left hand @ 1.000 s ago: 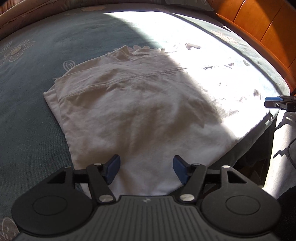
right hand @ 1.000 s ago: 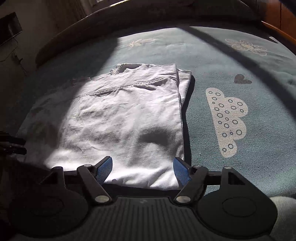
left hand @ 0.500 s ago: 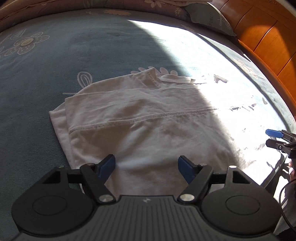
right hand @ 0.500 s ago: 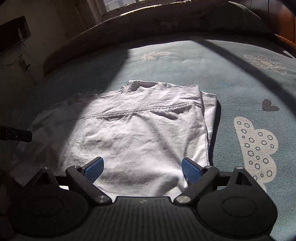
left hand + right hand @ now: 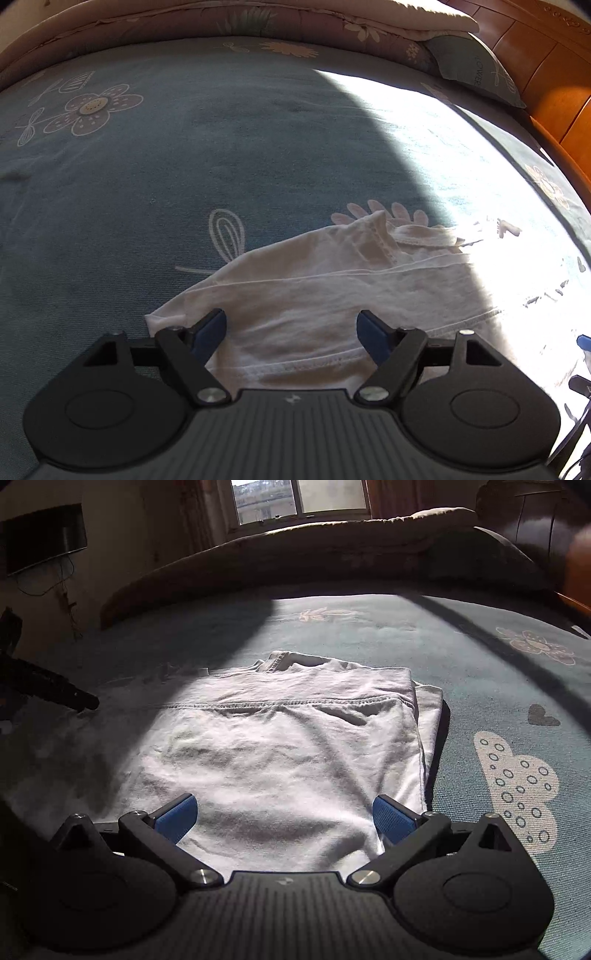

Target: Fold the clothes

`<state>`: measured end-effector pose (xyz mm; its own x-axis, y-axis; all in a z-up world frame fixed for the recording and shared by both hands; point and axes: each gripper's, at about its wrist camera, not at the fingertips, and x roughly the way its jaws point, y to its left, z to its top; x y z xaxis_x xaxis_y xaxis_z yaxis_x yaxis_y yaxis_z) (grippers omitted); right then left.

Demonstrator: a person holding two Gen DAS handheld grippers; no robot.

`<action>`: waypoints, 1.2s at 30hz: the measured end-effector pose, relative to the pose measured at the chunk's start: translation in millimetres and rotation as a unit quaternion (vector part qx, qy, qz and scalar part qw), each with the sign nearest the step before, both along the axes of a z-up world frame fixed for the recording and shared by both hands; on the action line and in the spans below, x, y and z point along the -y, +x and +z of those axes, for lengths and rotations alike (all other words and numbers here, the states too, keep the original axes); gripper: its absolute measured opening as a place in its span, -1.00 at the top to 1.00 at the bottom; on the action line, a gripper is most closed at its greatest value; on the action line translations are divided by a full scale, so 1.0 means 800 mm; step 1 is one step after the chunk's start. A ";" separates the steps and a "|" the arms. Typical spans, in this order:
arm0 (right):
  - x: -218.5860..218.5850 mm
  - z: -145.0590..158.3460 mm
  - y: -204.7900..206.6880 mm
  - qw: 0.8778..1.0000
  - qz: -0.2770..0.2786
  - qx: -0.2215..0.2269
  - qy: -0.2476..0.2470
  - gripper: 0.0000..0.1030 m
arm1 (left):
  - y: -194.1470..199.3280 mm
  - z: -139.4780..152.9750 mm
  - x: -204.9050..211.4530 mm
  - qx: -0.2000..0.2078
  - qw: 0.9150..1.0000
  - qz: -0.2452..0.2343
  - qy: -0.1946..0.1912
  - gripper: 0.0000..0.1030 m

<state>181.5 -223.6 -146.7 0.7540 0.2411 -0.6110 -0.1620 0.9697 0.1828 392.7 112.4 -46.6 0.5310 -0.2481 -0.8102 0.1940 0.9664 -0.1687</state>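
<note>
Both jaws have just opened wide, nothing between: left hand-held gripper (image 5: pixel 291 328), right hand-held gripper (image 5: pixel 284 814). Pinch shirt (image 5: pixel 288 746) near corners at bottom of frame, lift evenly

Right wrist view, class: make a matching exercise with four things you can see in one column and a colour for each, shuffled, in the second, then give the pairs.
Things:
1. folded shirt
2. bedsheet
3. pads on the right gripper fingers
4. heart print

Colours:
A. bright blue
B. dark grey
C. white
D. teal

Pairs: 1-C, 2-D, 3-A, 4-B
</note>
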 end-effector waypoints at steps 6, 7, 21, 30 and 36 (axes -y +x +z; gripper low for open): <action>-0.010 -0.003 0.000 1.000 0.001 0.007 -0.025 -1.00 | -0.010 0.014 0.051 0.008 0.996 -0.080 -0.043 -0.55; -0.013 -0.004 -0.001 0.999 0.001 0.008 -0.032 -1.00 | -0.012 0.008 0.061 0.004 0.995 -0.091 -0.042 -0.56; -0.024 -0.007 0.002 0.998 0.005 0.015 -0.066 -1.00 | 0.059 -0.032 0.111 -0.005 0.997 -0.076 -0.034 -0.59; -0.022 -0.005 0.001 0.998 0.004 0.016 -0.061 -1.00 | 0.046 0.001 0.096 -0.019 0.992 -0.061 -0.113 -0.59; -0.021 0.006 0.000 0.999 0.019 0.031 -0.022 -1.00 | 0.049 -0.034 0.113 -0.042 0.992 -0.061 -0.103 -0.59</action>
